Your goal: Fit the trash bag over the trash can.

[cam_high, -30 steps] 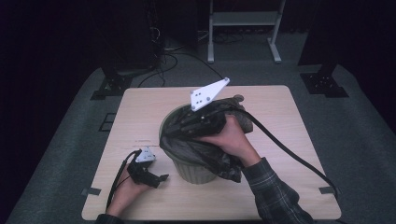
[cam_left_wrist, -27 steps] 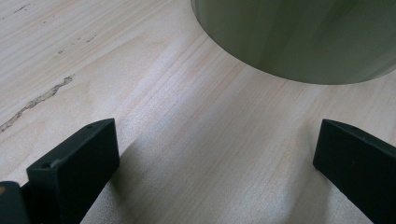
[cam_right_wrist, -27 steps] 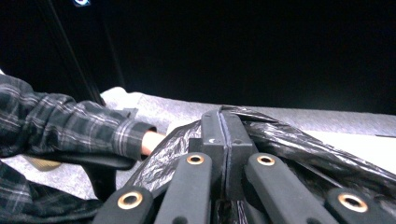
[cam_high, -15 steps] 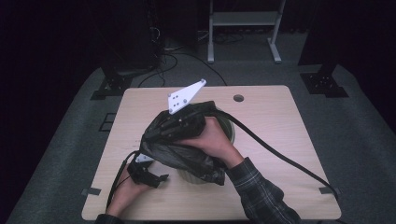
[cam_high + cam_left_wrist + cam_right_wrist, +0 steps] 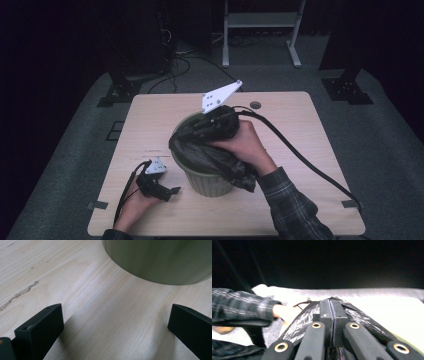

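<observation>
Right hand-held gripper (image 5: 187, 136) clamped on black bin bag (image 5: 212, 155), jaws pressed together with the film pinched between them; bag draped over the rim of green pot (image 5: 207, 182), mid table (image 5: 300, 130). Left hand-held gripper (image 5: 172, 191) resting on table just left of the pot base, jaws spread wide, nothing between them, pot wall just ahead of it
</observation>
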### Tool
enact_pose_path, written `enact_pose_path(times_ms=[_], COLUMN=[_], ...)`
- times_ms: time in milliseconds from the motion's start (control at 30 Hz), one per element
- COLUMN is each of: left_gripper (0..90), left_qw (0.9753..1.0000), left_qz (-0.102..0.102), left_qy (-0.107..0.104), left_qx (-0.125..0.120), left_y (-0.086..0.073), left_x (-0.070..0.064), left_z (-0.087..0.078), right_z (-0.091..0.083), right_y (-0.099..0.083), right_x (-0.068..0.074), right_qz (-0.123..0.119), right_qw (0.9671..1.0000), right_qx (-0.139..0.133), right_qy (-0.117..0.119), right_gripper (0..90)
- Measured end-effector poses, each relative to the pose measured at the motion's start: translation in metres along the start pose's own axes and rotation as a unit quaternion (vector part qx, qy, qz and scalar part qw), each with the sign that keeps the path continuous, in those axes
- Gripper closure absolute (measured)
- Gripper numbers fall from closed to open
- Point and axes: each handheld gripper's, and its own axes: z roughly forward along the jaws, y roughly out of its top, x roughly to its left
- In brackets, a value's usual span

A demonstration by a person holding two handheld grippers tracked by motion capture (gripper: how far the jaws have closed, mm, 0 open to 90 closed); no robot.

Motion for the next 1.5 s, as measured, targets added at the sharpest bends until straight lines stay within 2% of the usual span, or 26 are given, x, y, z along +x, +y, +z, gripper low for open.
enact_pose_path(times_ms=[67, 133, 233, 400, 500, 667, 800, 967, 1167, 1267, 1300, 1333, 1400, 1467, 1500], left_gripper=[0.0, 0.0, 0.0, 0.0, 0.0, 0.0, 0.0, 0.0, 0.0, 0.0, 0.0, 1.4, 2.0, 4.1, 4.3], left_qw=[1.0000, 1.0000, 1.0000, 0.9996, 0.9992, 0.9967, 0.9950, 0.9923, 0.9874, 0.9841, 0.9841, 0.9826, 0.9820, 0.9791, 0.9791], left_qz=[-0.001, -0.004, 0.001, -0.003, -0.007, -0.011, -0.004, 0.006, 0.022, 0.030, 0.030, 0.031, 0.034, 0.040, 0.040], left_qy=[0.001, -0.003, -0.002, -0.006, -0.008, -0.020, -0.039, -0.047, -0.054, -0.059, -0.059, -0.057, -0.055, -0.061, -0.061], left_qx=[-0.001, 0.000, -0.002, -0.027, -0.038, -0.078, -0.091, -0.114, -0.147, -0.165, -0.165, -0.174, -0.178, -0.190, -0.190], left_y=[0.000, 0.000, 0.001, 0.006, 0.009, 0.018, 0.028, 0.042, 0.064, 0.074, 0.074, 0.083, 0.087, 0.098, 0.098], left_x=[0.000, 0.000, 0.001, 0.004, 0.007, 0.012, 0.016, 0.017, 0.015, 0.014, 0.014, 0.014, 0.015, 0.014, 0.014], left_z=[0.000, -0.001, -0.003, -0.016, -0.025, -0.048, -0.067, -0.090, -0.117, -0.124, -0.124, -0.126, -0.126, -0.122, -0.122], right_z=[-0.008, -0.016, -0.021, -0.030, -0.027, -0.023, -0.023, -0.024, -0.027, -0.027, -0.027, -0.027, -0.027, -0.025, -0.025], right_y=[-0.005, -0.009, -0.011, -0.022, -0.024, -0.025, -0.025, -0.024, -0.023, -0.023, -0.023, -0.023, -0.023, -0.023, -0.024], right_x=[-0.006, -0.014, -0.022, -0.037, -0.040, -0.042, -0.041, -0.041, -0.041, -0.041, -0.041, -0.040, -0.040, -0.041, -0.040], right_qz=[0.000, 0.011, 0.012, 0.034, 0.030, 0.032, 0.030, 0.030, 0.029, 0.030, 0.030, 0.027, 0.028, 0.031, 0.029], right_qw=[0.9997, 0.9994, 0.9982, 0.9957, 0.9939, 0.9938, 0.9940, 0.9940, 0.9939, 0.9942, 0.9942, 0.9944, 0.9945, 0.9956, 0.9958], right_qx=[0.001, 0.004, 0.016, 0.034, 0.057, 0.061, 0.060, 0.060, 0.059, 0.057, 0.057, 0.058, 0.058, 0.053, 0.053], right_qy=[-0.024, -0.032, -0.057, -0.079, -0.089, -0.087, -0.086, -0.087, -0.088, -0.086, -0.086, -0.084, -0.083, -0.071, -0.068], right_gripper=[89.0, 88.9, 88.6, 88.5, 88.2, 88.2, 88.0, 88.0, 88.1, 88.2, 88.2, 88.4, 88.5, 88.6, 88.7])
